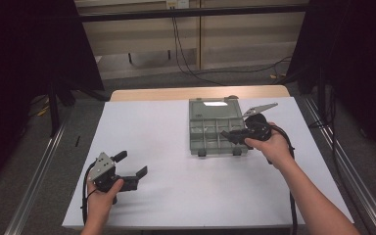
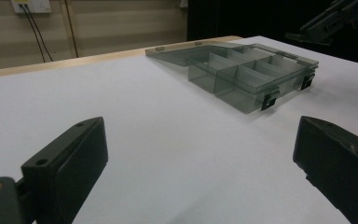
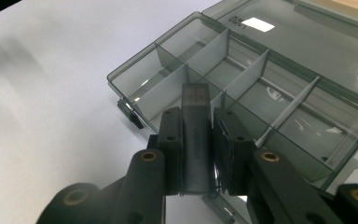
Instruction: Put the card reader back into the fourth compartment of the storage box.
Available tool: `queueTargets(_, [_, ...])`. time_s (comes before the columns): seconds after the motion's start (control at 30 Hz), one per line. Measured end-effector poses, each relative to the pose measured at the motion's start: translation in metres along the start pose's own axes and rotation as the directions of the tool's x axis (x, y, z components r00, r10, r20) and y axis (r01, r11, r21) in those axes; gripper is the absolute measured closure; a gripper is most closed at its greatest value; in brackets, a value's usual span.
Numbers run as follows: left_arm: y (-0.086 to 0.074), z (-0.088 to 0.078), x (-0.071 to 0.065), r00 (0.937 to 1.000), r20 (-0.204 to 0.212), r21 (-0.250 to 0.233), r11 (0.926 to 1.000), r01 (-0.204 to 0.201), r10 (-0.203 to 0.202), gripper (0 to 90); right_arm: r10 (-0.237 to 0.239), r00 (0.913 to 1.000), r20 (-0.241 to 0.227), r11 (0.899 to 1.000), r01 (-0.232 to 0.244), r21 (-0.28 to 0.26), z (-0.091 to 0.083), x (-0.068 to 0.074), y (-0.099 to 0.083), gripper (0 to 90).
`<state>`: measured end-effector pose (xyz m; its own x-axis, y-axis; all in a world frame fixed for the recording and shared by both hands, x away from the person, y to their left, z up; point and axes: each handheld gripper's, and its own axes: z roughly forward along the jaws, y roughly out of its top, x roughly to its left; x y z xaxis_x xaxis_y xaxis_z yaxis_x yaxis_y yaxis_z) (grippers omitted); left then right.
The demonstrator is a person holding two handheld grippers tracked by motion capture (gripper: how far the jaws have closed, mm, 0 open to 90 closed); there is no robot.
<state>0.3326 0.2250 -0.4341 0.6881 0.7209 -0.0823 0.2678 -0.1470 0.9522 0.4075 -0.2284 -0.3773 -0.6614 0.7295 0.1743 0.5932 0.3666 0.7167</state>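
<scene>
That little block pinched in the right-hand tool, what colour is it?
Dark grey block, clearest in the right gripper view, clamped in the right gripper.

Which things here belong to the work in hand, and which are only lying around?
In the work:
- right gripper, shut on a small grey block
- open compartment box, with the block held over it

Not in the work:
- left gripper, open, resting apart from the box
- cables on the floor behind the table
</scene>
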Motion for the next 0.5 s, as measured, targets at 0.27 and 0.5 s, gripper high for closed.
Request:
queueTargets(0.27, [0.0,-0.0002,0.0003,1.0,-0.001,-0.001,1.0,0.0,0.0,3.3,-0.002,0.9997,0.024,1.0,0.002,-0.002,-0.0006,-0.0038,0.0048,74.1])
queueTargets(0.5, [-0.0001,0.0,0.0003,1.0,0.0,-0.002,1.0,0.001,-0.001,3.3,0.01,0.9994,0.034,1.0,-0.01,0.0,0.001,-0.007,0.0047,74.2])
